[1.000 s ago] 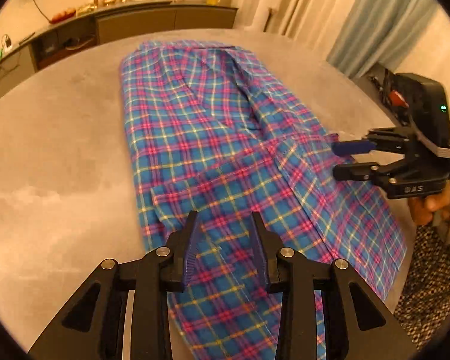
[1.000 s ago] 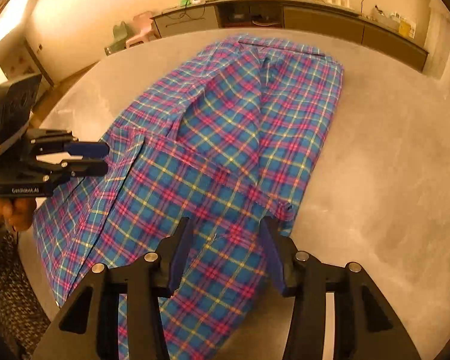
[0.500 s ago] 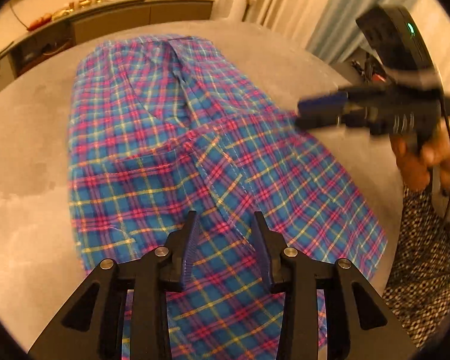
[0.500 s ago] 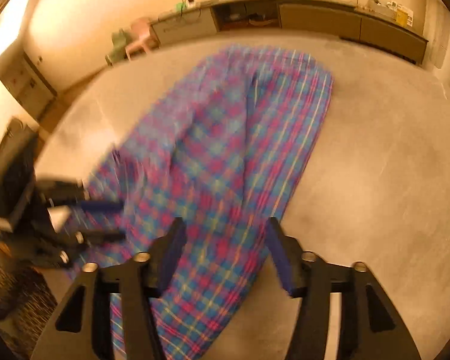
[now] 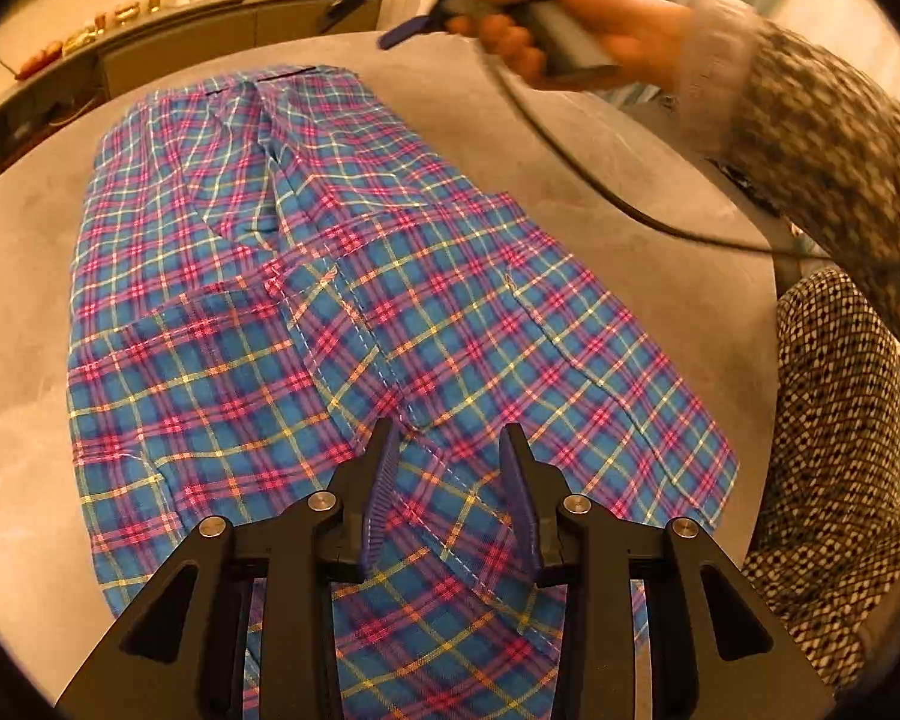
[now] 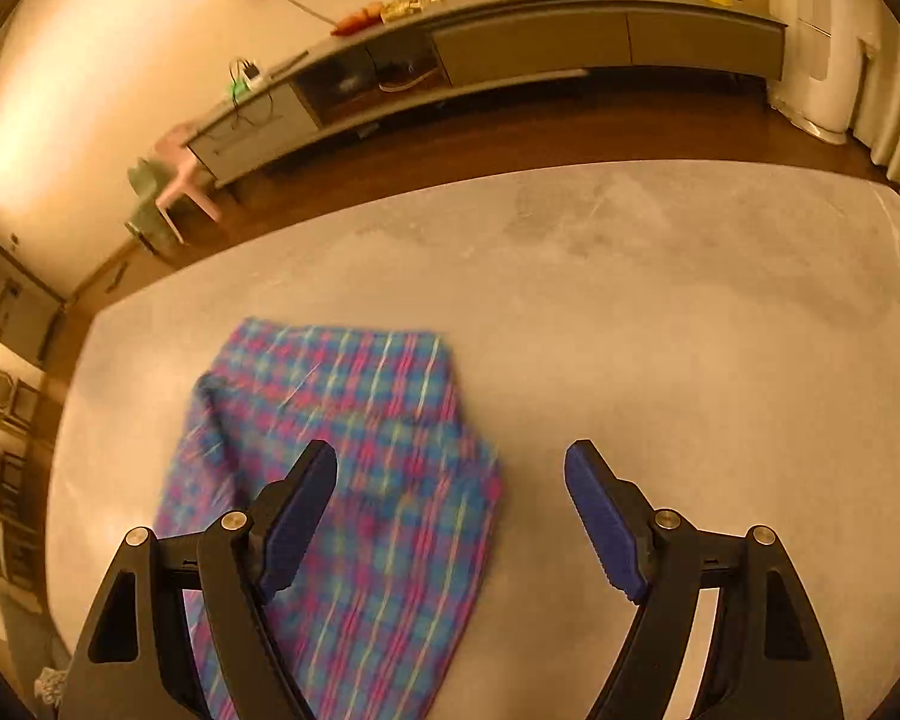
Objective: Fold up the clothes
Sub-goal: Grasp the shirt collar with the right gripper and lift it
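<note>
A blue, pink and yellow plaid shirt (image 5: 354, 312) lies spread lengthwise on the grey table (image 5: 24, 300). My left gripper (image 5: 450, 480) hovers over its near part, above a stitched seam. Its jaws stand a little apart and clamp nothing. In the left wrist view a hand carries my right gripper (image 5: 390, 18) high over the shirt's far end. In the right wrist view the right gripper (image 6: 450, 456) has its jaws wide and still opening, with nothing between them. Below it the shirt (image 6: 360, 450) is blurred, its far edge just beyond the left finger.
A cable (image 5: 600, 180) trails from the right gripper across the table's right side. The person's patterned sleeve (image 5: 822, 168) and clothing fill the right edge. Beyond the table (image 6: 660, 330) stand a long sideboard (image 6: 570, 42) and a pink stool (image 6: 180, 174).
The right gripper has left the shirt's near right edge and swung up toward the far end, with its jaws widening. The left gripper has drifted sideways over the shirt's near part.
</note>
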`<move>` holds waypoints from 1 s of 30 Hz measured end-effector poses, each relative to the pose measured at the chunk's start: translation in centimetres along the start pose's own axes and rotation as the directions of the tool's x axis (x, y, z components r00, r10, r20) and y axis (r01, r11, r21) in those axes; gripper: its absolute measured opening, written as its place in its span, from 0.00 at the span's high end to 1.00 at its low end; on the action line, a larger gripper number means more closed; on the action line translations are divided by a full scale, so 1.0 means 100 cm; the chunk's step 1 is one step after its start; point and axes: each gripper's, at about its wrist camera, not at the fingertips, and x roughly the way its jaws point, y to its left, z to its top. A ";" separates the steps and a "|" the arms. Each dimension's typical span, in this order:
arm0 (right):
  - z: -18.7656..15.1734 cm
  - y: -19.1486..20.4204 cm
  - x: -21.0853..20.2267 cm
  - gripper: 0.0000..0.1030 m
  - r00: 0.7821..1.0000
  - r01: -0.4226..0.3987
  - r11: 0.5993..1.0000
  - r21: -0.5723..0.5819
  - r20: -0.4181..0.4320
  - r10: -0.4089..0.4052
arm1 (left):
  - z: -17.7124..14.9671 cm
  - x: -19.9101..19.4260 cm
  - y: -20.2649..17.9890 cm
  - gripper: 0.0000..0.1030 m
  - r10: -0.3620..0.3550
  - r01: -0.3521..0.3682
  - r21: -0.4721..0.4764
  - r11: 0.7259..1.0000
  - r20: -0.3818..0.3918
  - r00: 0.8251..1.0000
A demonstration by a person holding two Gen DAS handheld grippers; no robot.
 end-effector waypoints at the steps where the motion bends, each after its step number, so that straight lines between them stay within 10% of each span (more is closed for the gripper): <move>1: 0.006 0.001 0.008 0.23 1.000 -0.008 1.000 -0.018 -0.013 0.008 | 0.000 0.000 0.000 0.65 -0.005 0.005 -0.002 1.000 0.001 1.000; 7: 0.020 0.028 0.046 0.25 0.997 0.013 0.984 -0.177 -0.066 -0.025 | -0.001 0.002 0.002 0.65 -0.032 0.032 -0.017 0.999 0.005 0.999; 10: 0.016 0.035 0.044 0.93 0.997 -0.021 0.978 -0.206 -0.083 0.004 | -0.002 0.003 0.003 0.65 -0.046 0.046 -0.024 0.999 0.007 0.999; 19: -0.045 0.074 -0.074 0.93 0.992 -0.061 0.933 -0.354 0.080 0.095 | -0.007 0.002 0.014 0.65 -0.121 0.125 -0.142 0.982 0.038 0.992; 25: -0.144 0.111 -0.177 0.96 0.972 -0.057 0.876 -0.478 0.175 0.159 | -0.016 -0.043 0.059 0.65 -0.217 0.261 -0.301 0.917 0.172 0.961; 30: -0.230 0.132 -0.226 0.95 0.974 -0.018 0.827 -0.562 0.178 0.142 | -0.035 -0.107 0.103 0.65 -0.112 0.257 -0.424 0.868 0.336 0.935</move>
